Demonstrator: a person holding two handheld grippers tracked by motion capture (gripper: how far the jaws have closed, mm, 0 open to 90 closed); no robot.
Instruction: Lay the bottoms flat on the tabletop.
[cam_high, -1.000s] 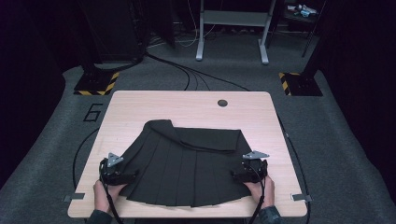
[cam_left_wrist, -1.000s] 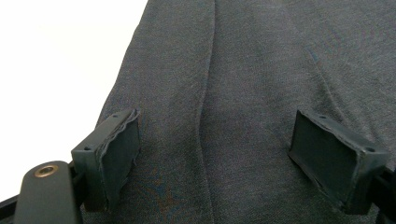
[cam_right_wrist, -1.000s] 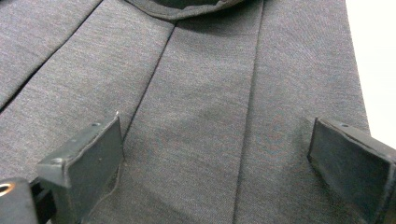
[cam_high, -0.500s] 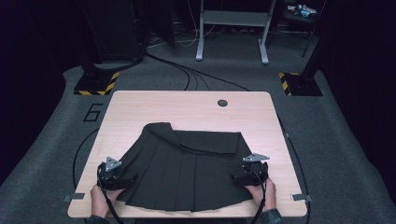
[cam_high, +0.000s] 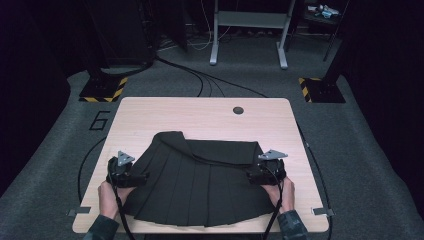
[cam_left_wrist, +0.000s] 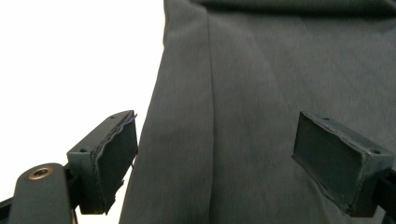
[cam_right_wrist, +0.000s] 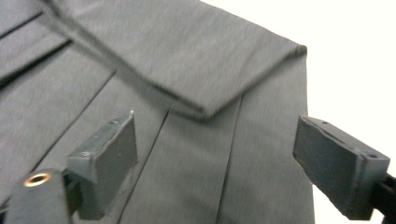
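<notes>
Skirt (cam_high: 200, 185) lies spread on the table (cam_high: 200, 112) between my grippers, top edge folded down. My left gripper (cam_left_wrist: 215, 163) and right gripper (cam_right_wrist: 217, 163) hover spread over its side edges, holding nothing; further folds remain.

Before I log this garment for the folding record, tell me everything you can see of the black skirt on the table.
The black pleated skirt lies flat on the light wooden table, near the person's edge. It looks like a matte woven fabric, with pleats fanning toward the wide near hem. Its far part is folded over, leaving a diagonal folded edge and a raised corner at the far left. The left gripper and right gripper stand open over its two side edges, gripping nothing.
</notes>
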